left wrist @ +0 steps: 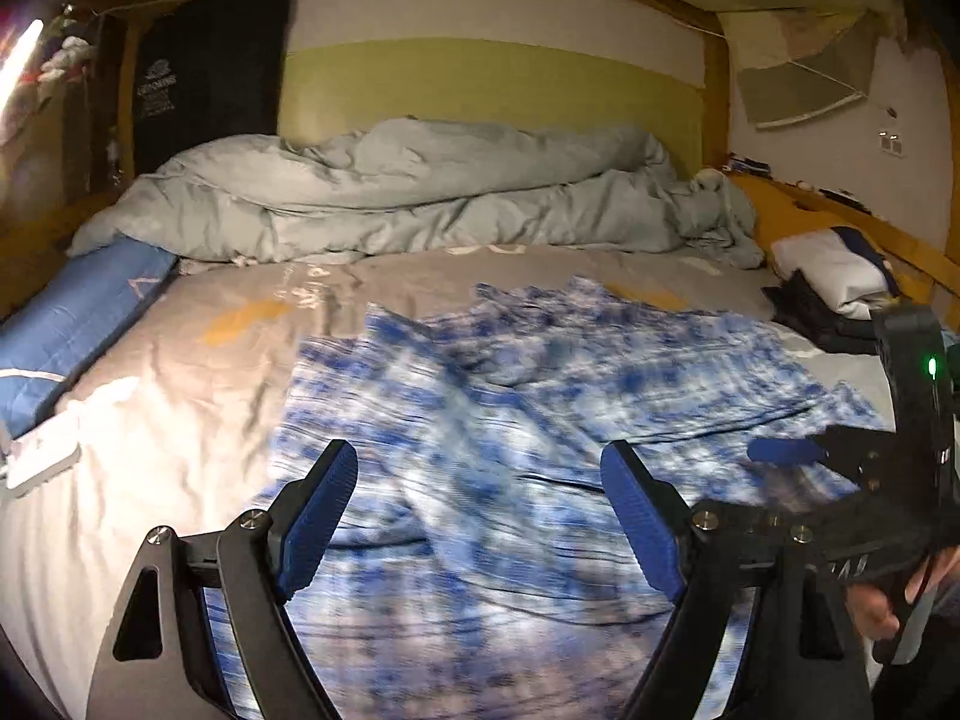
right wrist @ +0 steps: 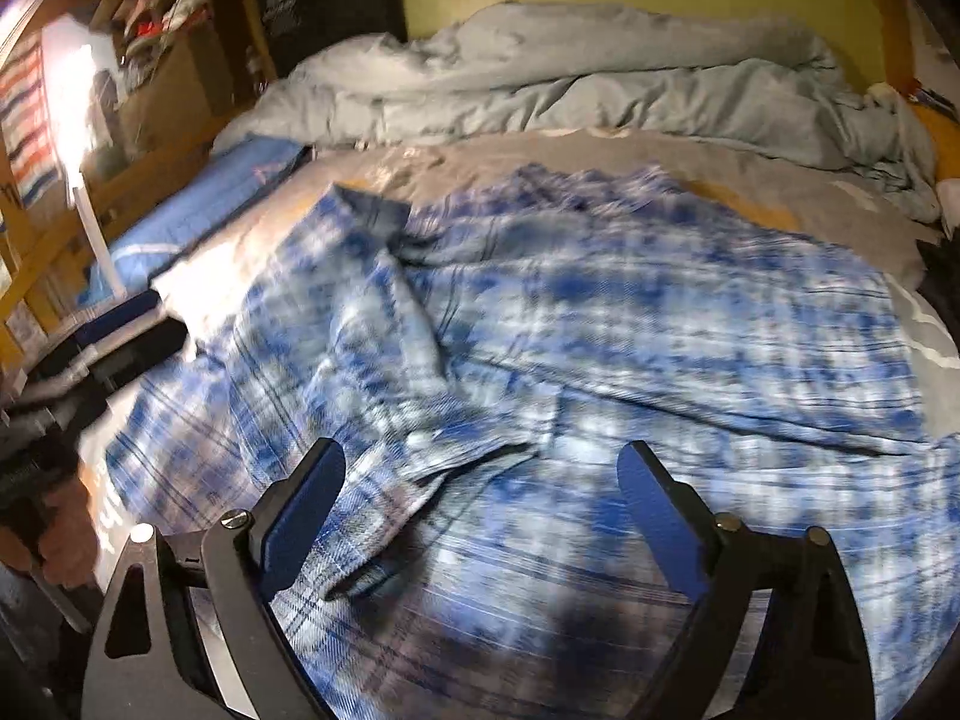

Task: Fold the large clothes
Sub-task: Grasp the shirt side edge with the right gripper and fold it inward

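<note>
**Both claws free above the plaid shirt spread on the bed**

We find the blue-and-white plaid shirt (right wrist: pixel 540 312) lying spread over the grey sheet of the bed (left wrist: pixel 180 420), roughly central, with nothing resting on it. We judge that it lies here because the mattress offers the only broad, level surface in view for a garment of this size.

The left claw (left wrist: pixel 480 516) stands with its jaws well apart, poised over the near part of the fabric; no cloth lies between the pads. The right claw (right wrist: pixel 480 516) is likewise spread wide and grips nothing. In its view, one part of the shirt, a sleeve or collar as far as blur permits, is doubled over near the middle.

Along the headboard the crumpled grey-blue duvet (left wrist: pixel 408 192) is bunched clear of the working area, and a folded stack of clothes (left wrist: pixel 834 276) sits at the bed's right edge, presumably to keep finished items apart.

We assess the garment as laid out but not yet neatly folded. Both views are motion-blurred, so finer seams cannot be confirmed.
</note>
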A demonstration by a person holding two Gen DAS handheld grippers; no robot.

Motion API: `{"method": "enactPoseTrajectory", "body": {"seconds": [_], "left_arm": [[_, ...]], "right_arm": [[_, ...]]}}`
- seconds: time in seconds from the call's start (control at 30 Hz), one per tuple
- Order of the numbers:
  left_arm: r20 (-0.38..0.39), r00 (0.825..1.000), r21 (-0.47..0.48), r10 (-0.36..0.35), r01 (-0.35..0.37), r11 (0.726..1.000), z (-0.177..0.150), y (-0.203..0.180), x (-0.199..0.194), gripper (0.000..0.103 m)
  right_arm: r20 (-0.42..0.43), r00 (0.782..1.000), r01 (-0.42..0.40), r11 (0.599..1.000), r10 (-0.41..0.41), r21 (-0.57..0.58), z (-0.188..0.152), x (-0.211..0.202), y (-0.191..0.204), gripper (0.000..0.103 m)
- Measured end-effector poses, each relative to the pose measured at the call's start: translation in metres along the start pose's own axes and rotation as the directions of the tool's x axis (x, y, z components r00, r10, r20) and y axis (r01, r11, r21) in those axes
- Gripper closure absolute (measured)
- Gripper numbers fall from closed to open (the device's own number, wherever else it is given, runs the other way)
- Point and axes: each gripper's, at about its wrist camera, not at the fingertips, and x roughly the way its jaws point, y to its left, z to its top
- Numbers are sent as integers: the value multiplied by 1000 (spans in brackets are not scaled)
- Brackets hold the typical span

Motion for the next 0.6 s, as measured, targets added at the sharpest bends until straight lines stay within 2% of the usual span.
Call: {"method": "enactPoseTrajectory", "body": {"seconds": [0.07, 0.17, 0.2, 0.23, 0.27, 0.3, 0.33, 0.47, 0.53, 0.57, 0.6], "left_arm": [[-8, 1000, -19, 20, -20, 1000, -1, 10, 2, 18], [-13, 999, -64, 31, -32, 997, -1, 26, 2, 18], [-12, 999, -72, 35, -36, 997, -1, 29, 2, 18], [-10, 999, -83, 42, -43, 996, -1, 34, 1, 18], [-7, 999, -93, 49, -50, 994, 0, 39, 0, 18], [-6, 999, -99, 54, -55, 994, 0, 41, 0, 18], [-4, 998, -107, 59, -59, 992, 1, 45, -2, 18], [11, 997, -146, 82, -80, 986, 4, 61, -7, 18], [8, 995, -165, 94, -92, 982, 4, 67, -6, 18], [4, 995, -174, 100, -98, 980, 4, 71, -5, 18], [0, 995, -179, 105, -103, 978, 4, 72, -3, 18]], "right_arm": [[-30, 1000, 7, 1000, -8, -28, -4, 13, 7, 20], [-49, 997, 48, 996, -51, -75, -11, 27, 11, 35], [-39, 997, 66, 994, -70, -85, -14, 27, 11, 47], [-20, 996, 80, 993, -82, -88, -14, 27, 11, 54], [-9, 997, 70, 994, -71, -89, -14, 24, 11, 78], [-1, 998, 60, 994, -61, -92, -12, 22, 11, 90], [13, 998, 60, 993, -59, -103, -8, 17, 12, 95], [151, 981, 143, 977, -119, -161, 8, -12, 10, 97], [190, 972, 168, 973, -137, -159, 20, -24, 0, 97], [211, 965, 189, 970, -156, -150, 26, -30, -6, 97], [245, 949, 240, 960, -200, -145, 35, -35, -15, 97]]}}
